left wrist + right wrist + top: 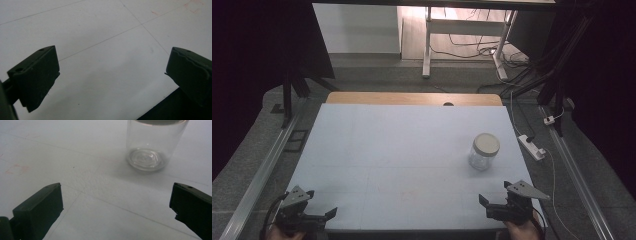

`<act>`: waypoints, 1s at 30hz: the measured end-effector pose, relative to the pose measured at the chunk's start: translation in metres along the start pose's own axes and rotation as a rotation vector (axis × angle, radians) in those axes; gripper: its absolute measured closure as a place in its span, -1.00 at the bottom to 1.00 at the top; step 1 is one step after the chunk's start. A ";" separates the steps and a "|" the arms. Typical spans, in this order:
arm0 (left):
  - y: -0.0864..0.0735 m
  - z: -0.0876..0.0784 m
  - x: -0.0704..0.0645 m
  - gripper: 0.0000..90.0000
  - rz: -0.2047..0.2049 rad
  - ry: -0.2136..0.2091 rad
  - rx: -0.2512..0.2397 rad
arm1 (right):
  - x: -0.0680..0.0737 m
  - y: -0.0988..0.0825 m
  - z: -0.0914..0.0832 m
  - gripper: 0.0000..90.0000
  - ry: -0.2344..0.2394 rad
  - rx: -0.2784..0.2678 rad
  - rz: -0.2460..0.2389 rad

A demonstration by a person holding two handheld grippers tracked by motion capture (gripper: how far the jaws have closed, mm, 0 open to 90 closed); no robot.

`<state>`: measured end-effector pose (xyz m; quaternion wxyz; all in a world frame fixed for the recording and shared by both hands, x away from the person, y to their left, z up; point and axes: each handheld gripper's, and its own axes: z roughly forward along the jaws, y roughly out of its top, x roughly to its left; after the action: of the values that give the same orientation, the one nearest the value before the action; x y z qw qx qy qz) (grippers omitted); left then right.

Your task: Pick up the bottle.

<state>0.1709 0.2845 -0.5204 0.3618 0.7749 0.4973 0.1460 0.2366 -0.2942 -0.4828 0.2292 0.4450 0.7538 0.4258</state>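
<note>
Left tool at the near left corner of the pale blue surface, jaws wide apart over bare sheet with nothing between them; right tool at the near right edge, jaws likewise spread and empty, held by a hand. A clear jar stands upright on the right half of the surface, just beyond the right tool and apart from it, capped with a flat pale lid. Through its glass wall in the right gripper view the jar looks empty, its ridged base showing plainly.
</note>
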 end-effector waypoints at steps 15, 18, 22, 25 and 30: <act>0.000 0.000 0.001 -1.00 -0.006 -0.007 -0.003 | -0.011 0.012 0.017 -1.00 -0.001 0.005 -0.038; 0.000 0.000 0.001 -1.00 -0.007 -0.008 -0.003 | -0.015 0.016 0.021 -1.00 0.004 0.005 -0.012; 0.000 -0.001 0.001 -1.00 -0.009 -0.008 -0.004 | -0.019 0.016 0.027 -1.00 0.010 0.017 0.008; 0.000 -0.001 0.001 -1.00 -0.010 -0.008 -0.005 | -0.022 0.020 0.032 -1.00 0.002 0.026 0.006; 0.000 0.000 0.002 -1.00 -0.014 -0.012 -0.009 | -0.026 0.028 0.040 -1.00 0.006 0.048 0.016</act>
<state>0.1712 0.2865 -0.5206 0.3691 0.7705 0.5001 0.1411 0.2915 -0.2928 -0.4815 0.2127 0.4550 0.7610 0.4106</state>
